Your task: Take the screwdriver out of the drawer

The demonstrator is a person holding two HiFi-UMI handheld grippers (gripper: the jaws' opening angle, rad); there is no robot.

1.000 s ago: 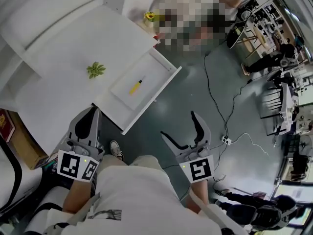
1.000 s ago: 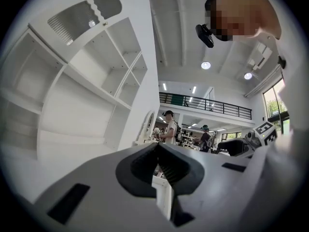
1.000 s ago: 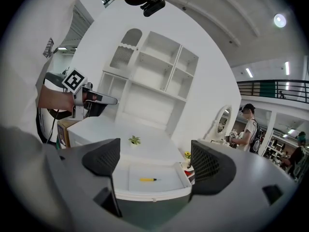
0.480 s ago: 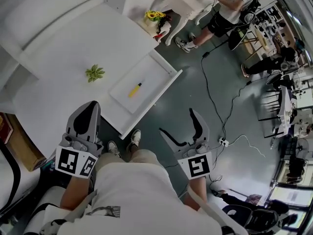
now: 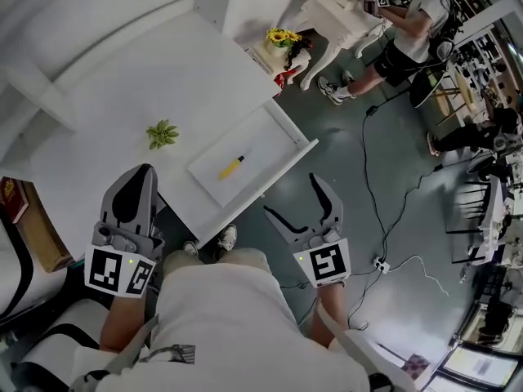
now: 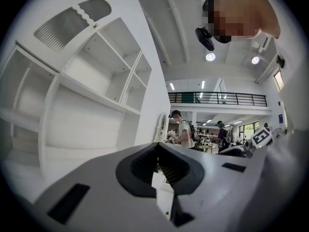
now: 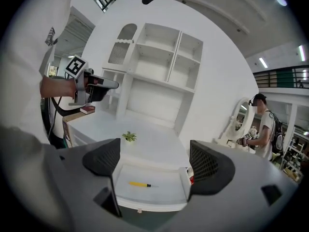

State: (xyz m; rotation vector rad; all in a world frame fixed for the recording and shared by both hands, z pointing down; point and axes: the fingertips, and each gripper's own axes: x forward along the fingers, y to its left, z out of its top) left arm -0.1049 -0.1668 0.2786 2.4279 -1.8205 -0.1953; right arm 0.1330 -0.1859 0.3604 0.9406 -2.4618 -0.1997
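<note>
Screwdriver (image 5: 231, 167) lies in the open drawer (image 5: 270, 141), ahead of the right gripper (image 5: 292, 196), whose jaws are spread and empty. Left gripper (image 5: 137, 178): jaws pressed together, empty.

White T-shirt (image 5: 221, 325), grey left gripper (image 5: 137, 178) and right gripper (image 5: 292, 196), black fingers (image 5: 328, 207).

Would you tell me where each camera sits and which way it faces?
Head view: on the person's head, looking steeply down at the open drawer and floor; shows torso, left hand-held gripper and right hand-held gripper.
Left gripper view: tilted up along its shut jaws toward the shelves; the person's head shows above.
Right gripper view: looks between its open jaws toward the drawer; a hand holding the left one shows.
Shared: head and right gripper views both show the screwdriver in the drawer.
</note>
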